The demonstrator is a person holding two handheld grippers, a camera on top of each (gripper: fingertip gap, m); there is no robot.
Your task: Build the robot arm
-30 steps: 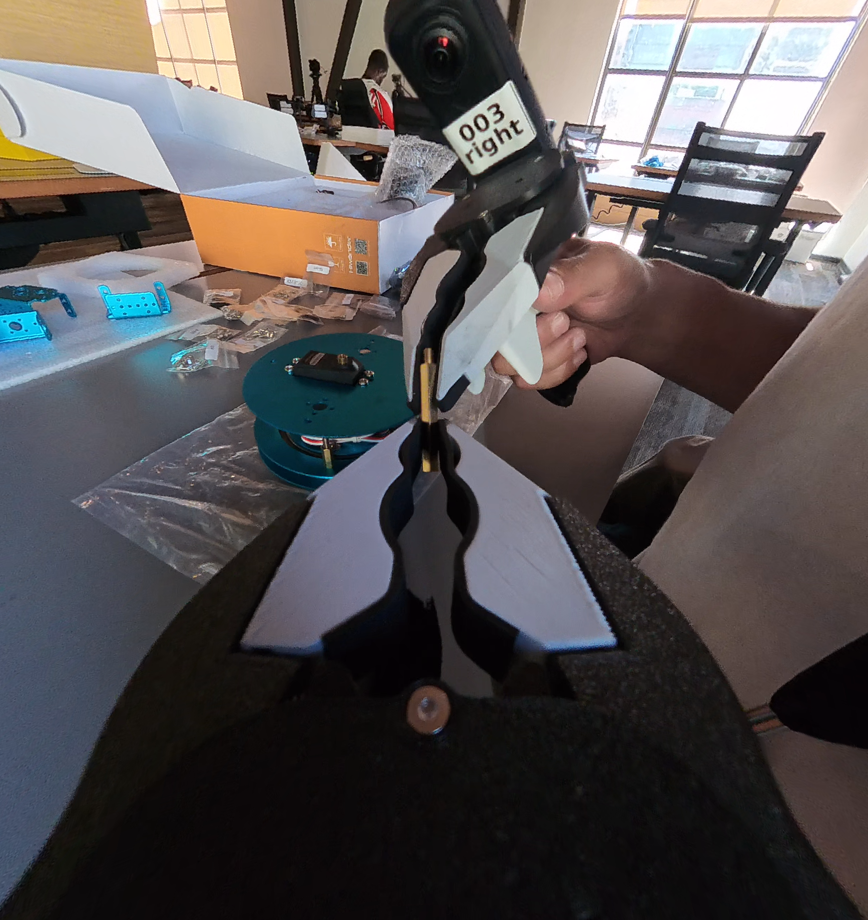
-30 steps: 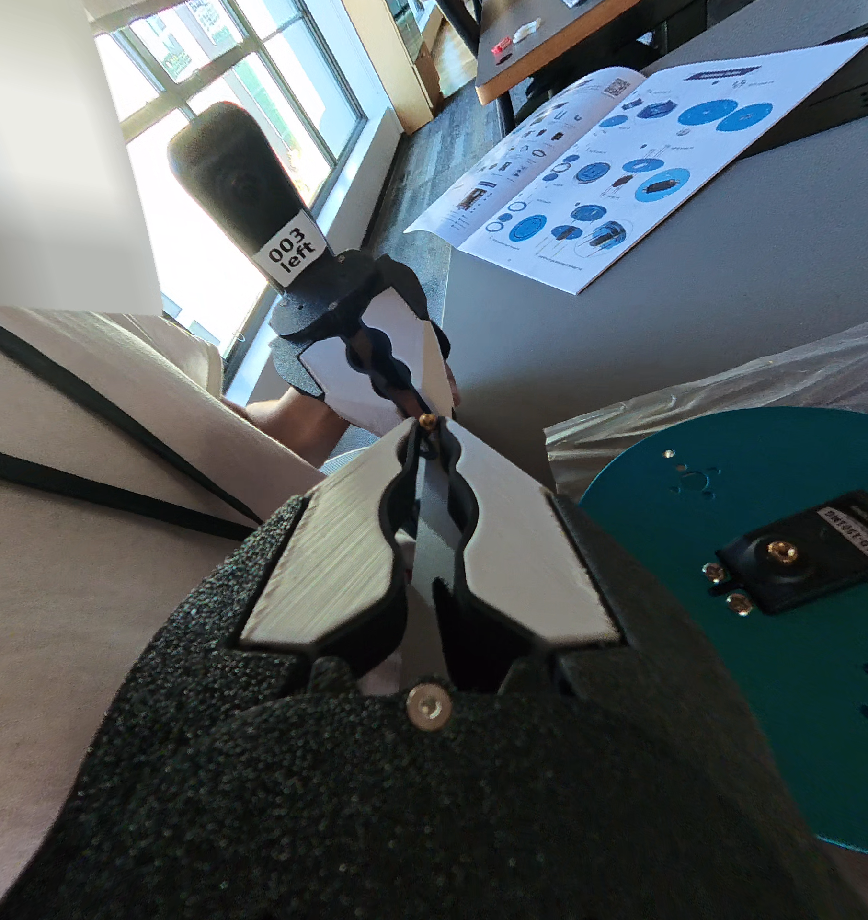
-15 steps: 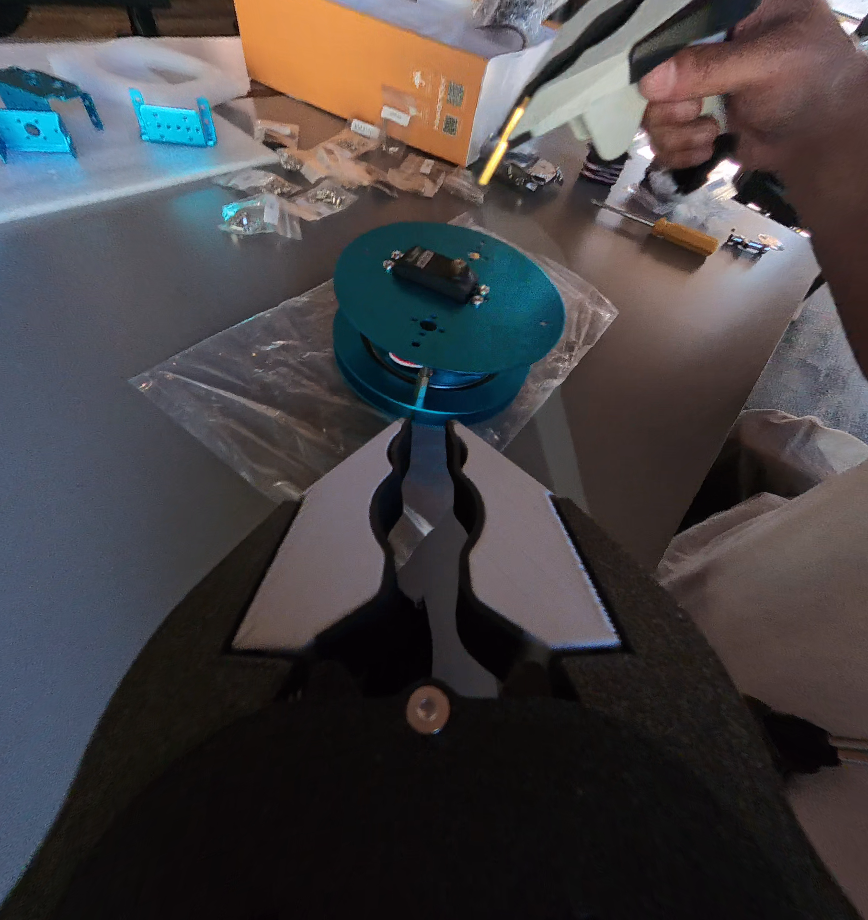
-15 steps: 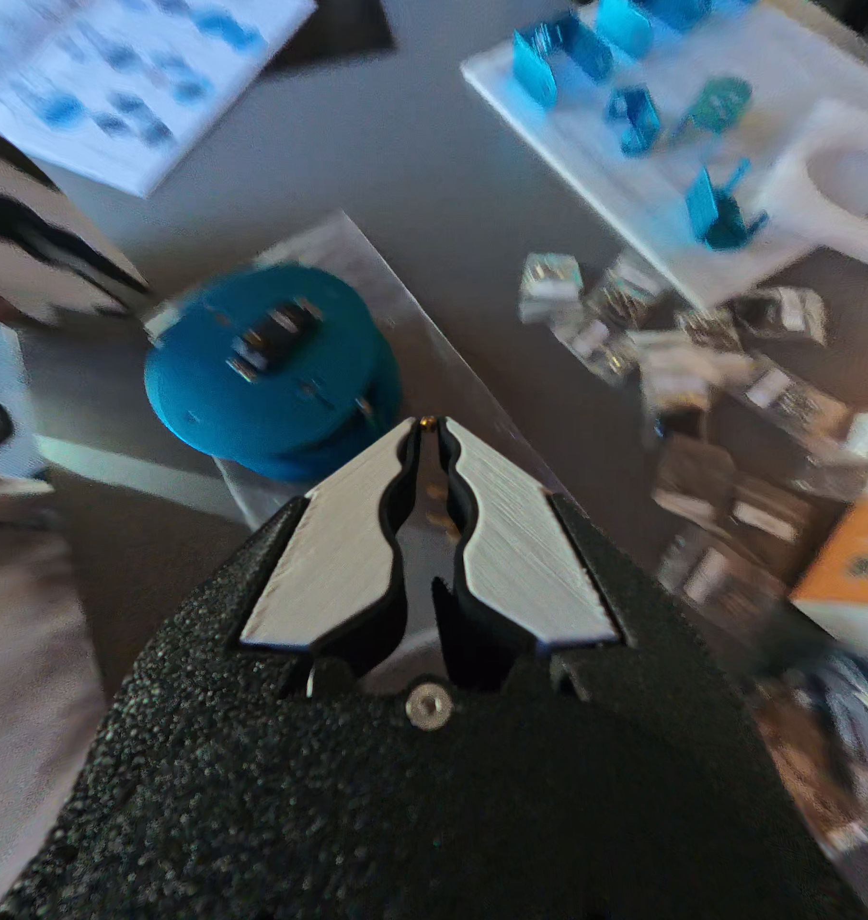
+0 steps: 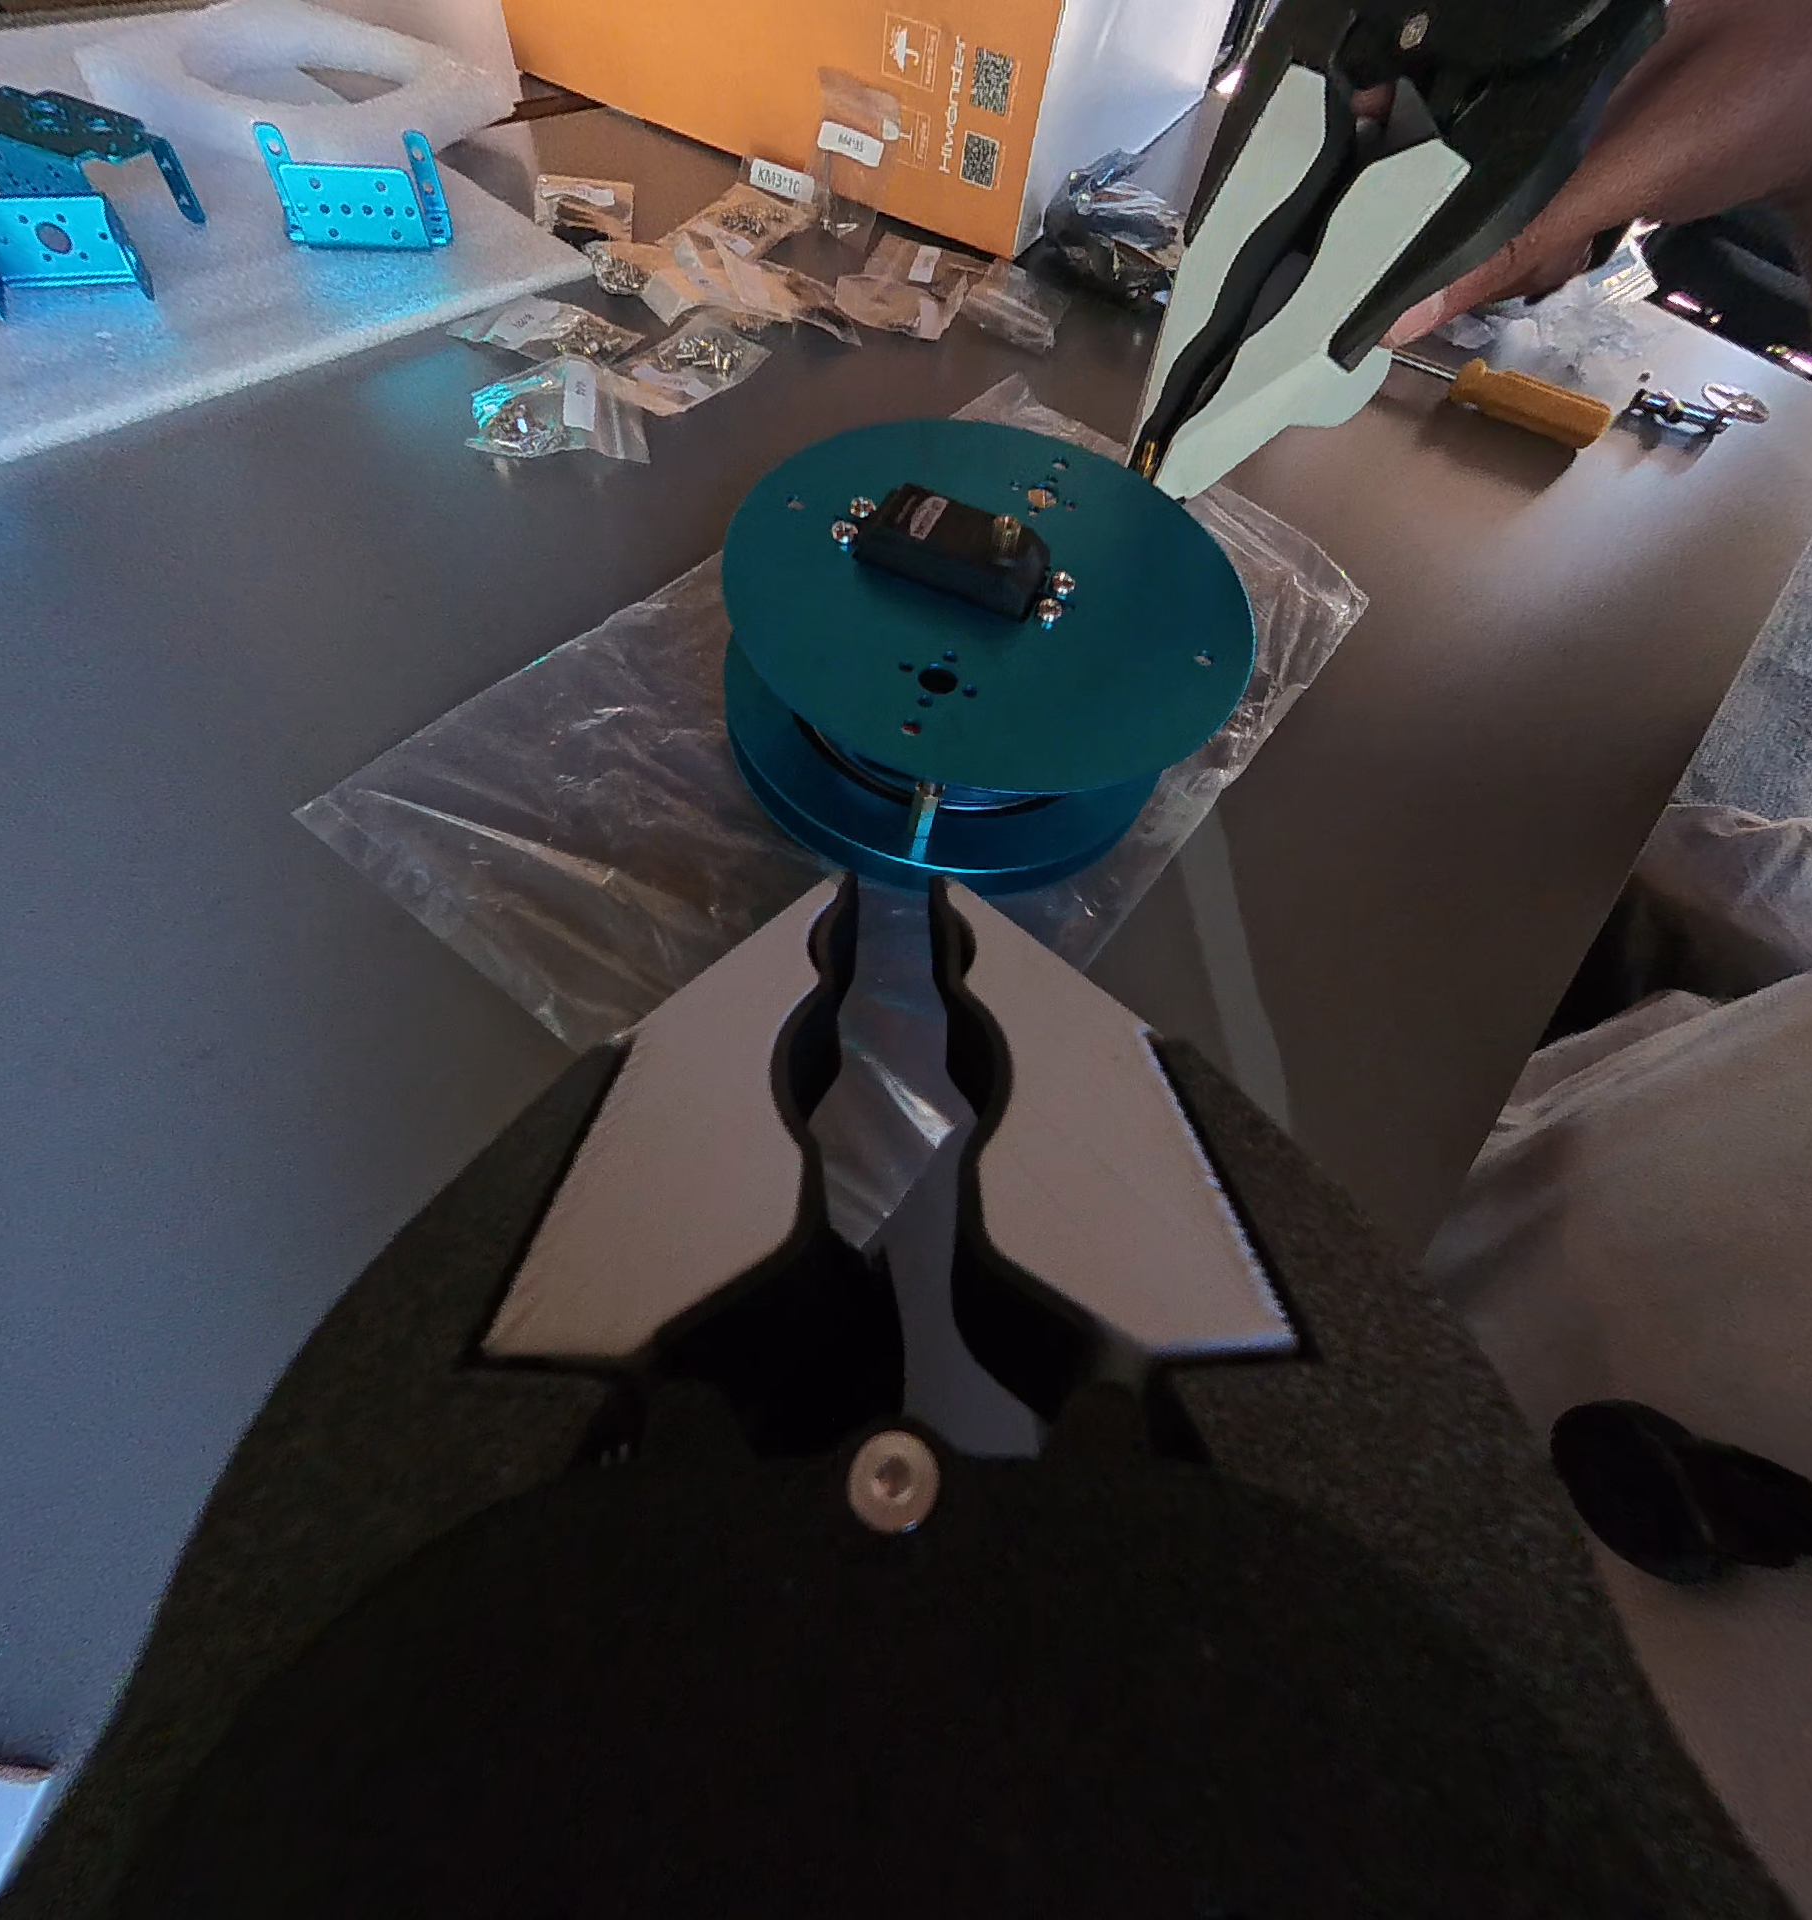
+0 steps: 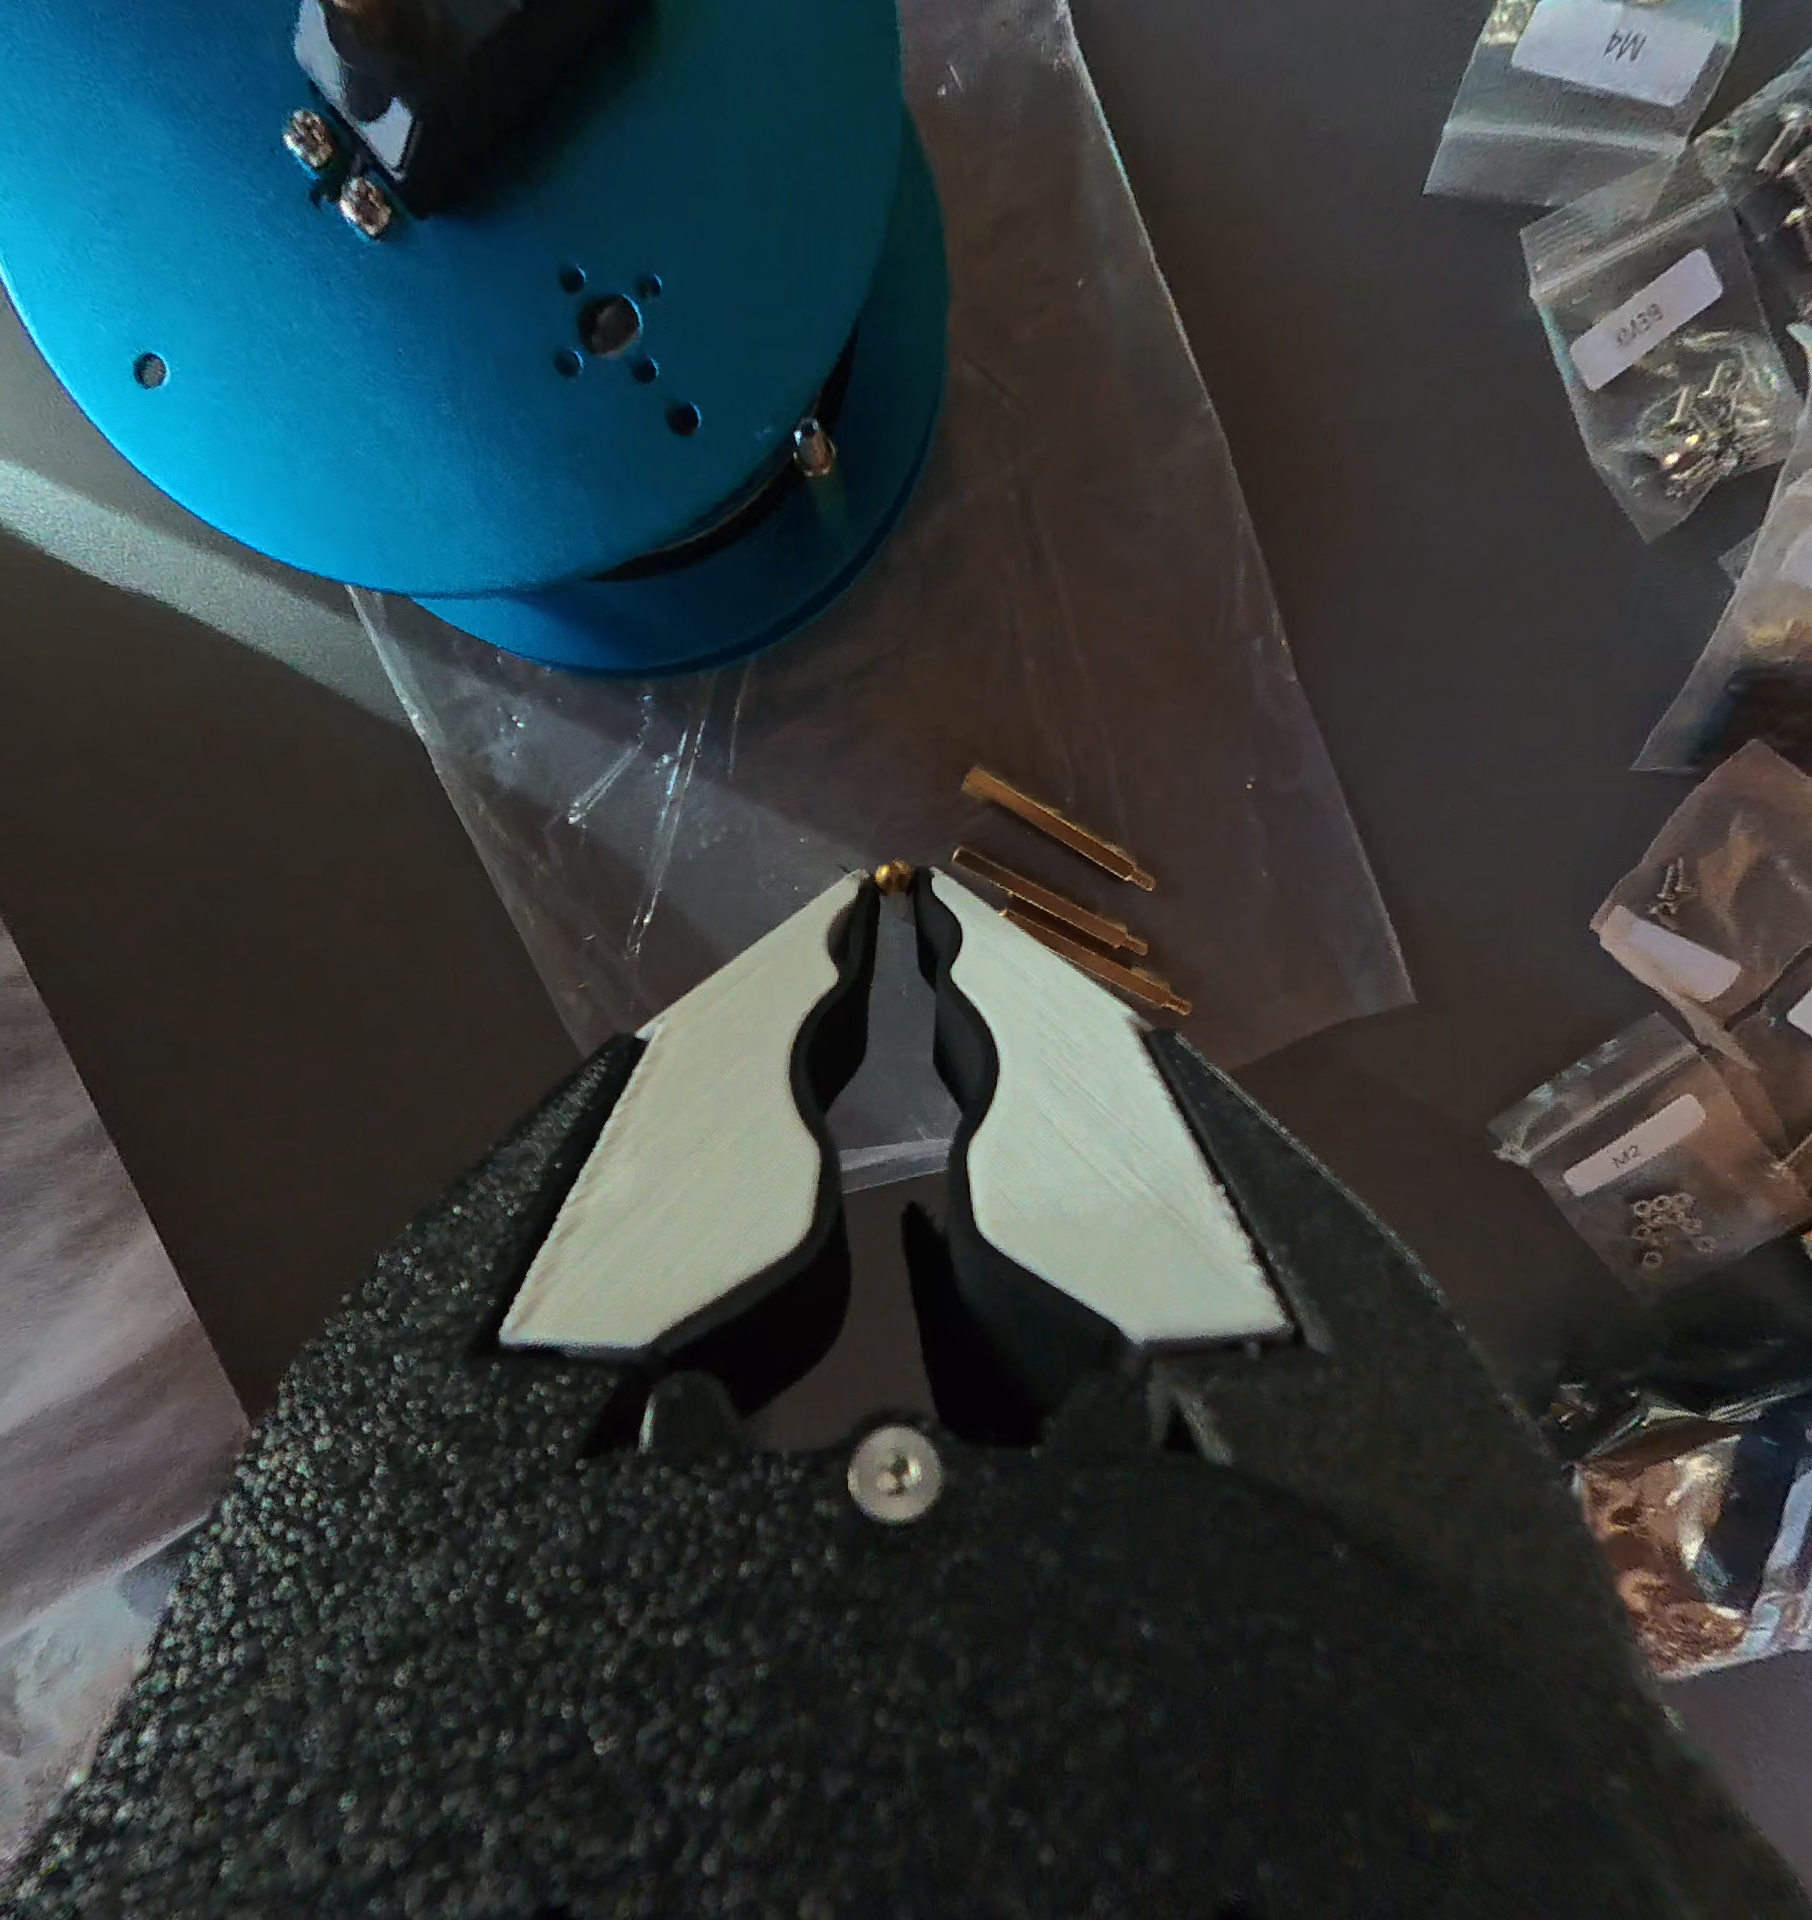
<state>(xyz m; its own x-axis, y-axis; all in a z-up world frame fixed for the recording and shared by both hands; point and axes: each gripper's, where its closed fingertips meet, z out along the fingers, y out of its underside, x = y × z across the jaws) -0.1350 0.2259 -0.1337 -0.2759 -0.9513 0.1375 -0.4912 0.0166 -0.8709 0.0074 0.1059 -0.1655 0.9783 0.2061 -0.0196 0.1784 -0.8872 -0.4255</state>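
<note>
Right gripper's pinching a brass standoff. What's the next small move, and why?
Probably ease the right gripper toward the teal top plate's rim: its brass standoff hangs just off the plate, above the plastic bag, and another standoff already stands between the two plates.

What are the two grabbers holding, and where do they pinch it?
The right gripper pinches a small brass standoff at its jaws' very tips; only the standoff's end shows. The left gripper holds nothing, jaws slightly apart.

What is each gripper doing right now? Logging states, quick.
Left gripper: open, empty, near the blue disc assembly.
Right gripper: closed on a brass standoff, above the plastic bag.
</note>
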